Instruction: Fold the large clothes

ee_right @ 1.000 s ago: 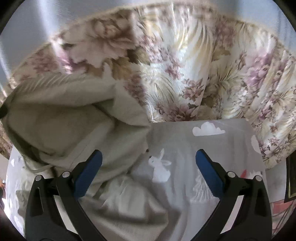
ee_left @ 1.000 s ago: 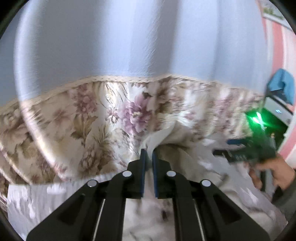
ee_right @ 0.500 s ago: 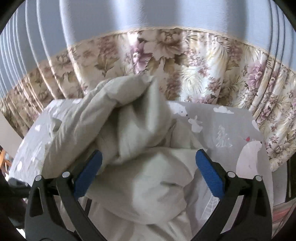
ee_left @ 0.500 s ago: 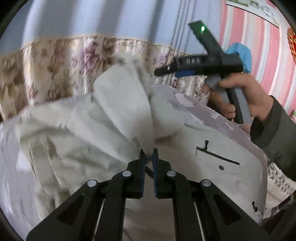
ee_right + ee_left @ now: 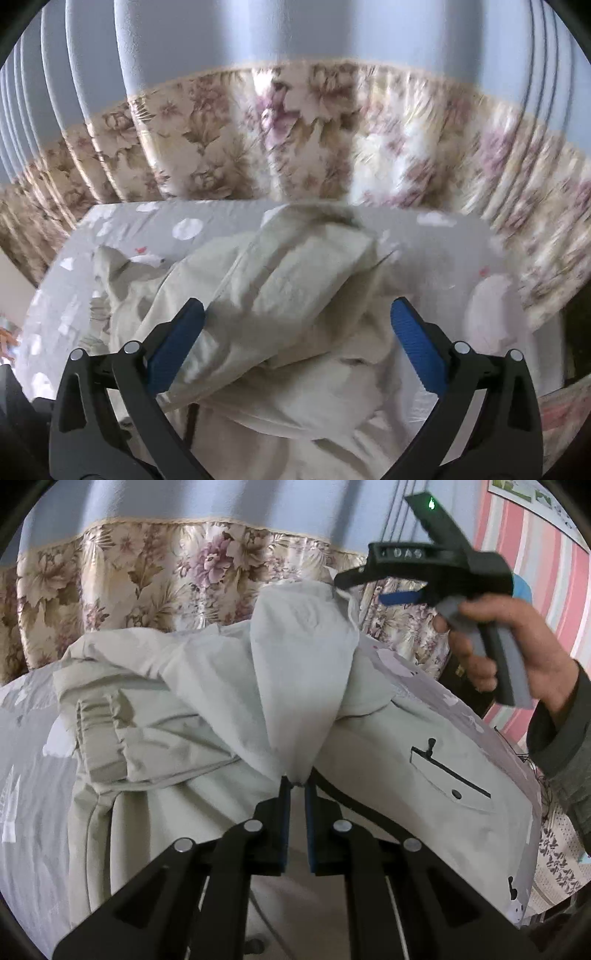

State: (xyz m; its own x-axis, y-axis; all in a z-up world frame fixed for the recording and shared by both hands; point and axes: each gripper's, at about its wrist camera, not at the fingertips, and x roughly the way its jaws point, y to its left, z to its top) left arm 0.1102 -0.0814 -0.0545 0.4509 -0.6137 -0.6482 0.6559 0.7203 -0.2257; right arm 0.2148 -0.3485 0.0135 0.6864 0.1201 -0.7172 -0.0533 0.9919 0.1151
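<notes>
The pale beige cotton jacket [image 5: 207, 716], earlier bunched low, now lies heaped on the grey animal-print bed sheet [image 5: 122, 225]. The left tool [image 5: 296, 786] pinches its white lining; the right tool [image 5: 297, 332], empty, begins closing for a second grip.

We look from each wrist along its fingers, tilted down, close over the bed [image 5: 26, 716]. Our left view faces the far edge and the floral curtain [image 5: 155, 572], catching the right gripper [image 5: 364, 587] by the far right corner. Both views share the pale jacket [image 5: 280, 291], that curtain and the far edge.
</notes>
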